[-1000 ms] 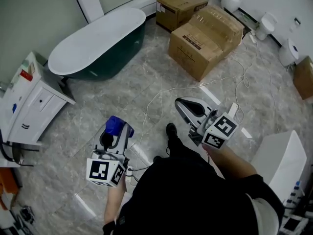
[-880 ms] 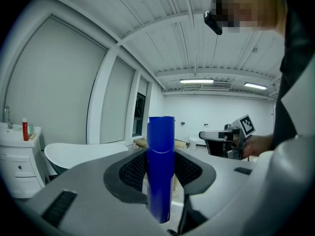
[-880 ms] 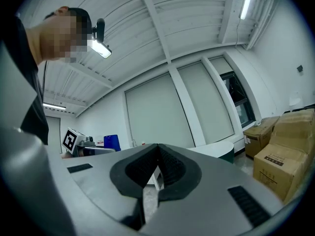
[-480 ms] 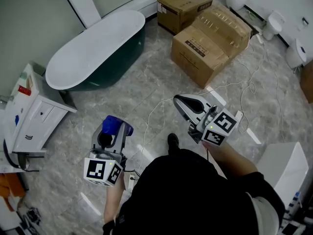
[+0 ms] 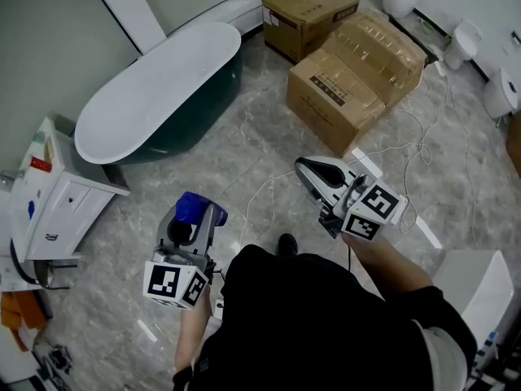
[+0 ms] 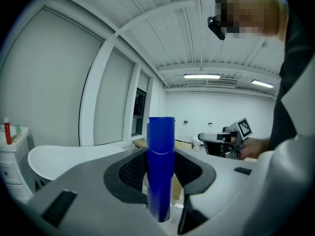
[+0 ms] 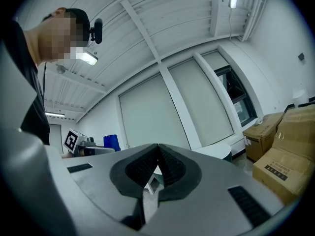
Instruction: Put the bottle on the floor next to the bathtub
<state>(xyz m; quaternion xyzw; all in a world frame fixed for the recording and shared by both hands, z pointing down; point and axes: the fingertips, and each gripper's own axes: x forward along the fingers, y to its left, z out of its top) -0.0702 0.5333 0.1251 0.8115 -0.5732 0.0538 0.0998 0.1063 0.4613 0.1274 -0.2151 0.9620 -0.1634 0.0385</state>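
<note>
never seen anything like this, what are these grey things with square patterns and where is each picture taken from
No robot here: a person holds a two-jaw gripper in each hand. The top-down picture comes from a head camera; the other two come from cameras riding on the grippers, looking along their jaws. The left gripper is closed on a blue bottle. The right gripper is shut and empty. On the floor stand a bathtub and cardboard boxes.
</note>
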